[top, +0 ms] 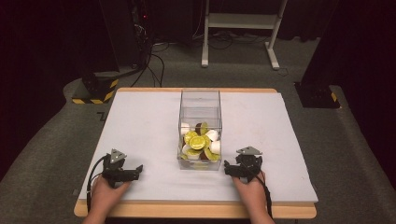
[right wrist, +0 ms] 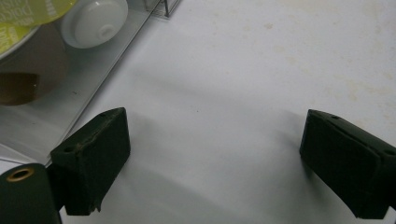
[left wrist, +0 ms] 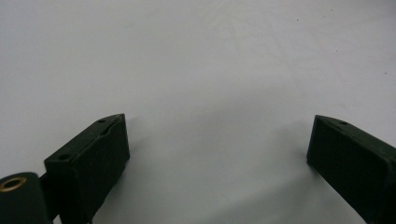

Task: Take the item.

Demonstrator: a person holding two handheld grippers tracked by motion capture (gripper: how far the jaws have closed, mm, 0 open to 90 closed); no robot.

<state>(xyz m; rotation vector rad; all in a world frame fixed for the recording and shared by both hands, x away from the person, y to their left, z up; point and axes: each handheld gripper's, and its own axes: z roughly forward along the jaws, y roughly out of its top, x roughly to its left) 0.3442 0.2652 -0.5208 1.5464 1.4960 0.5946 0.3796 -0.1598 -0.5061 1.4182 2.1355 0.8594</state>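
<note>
The clear box (top: pixel 200 122) of little cups (top: pixel 201 142) sits on the worktop (top: pixel 140 126) between the two tools, just beside the right tool (top: pixel 232 169). The left tool (top: pixel 133 173) rests farther off. Both tools' jaws stand wide apart, holding nothing.

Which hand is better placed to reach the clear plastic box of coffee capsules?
Right, likely. The right tool rests open beside the clear plastic box of coffee capsules, whose wall shows in its own view. The left tool, also open, lies farther off.
</note>
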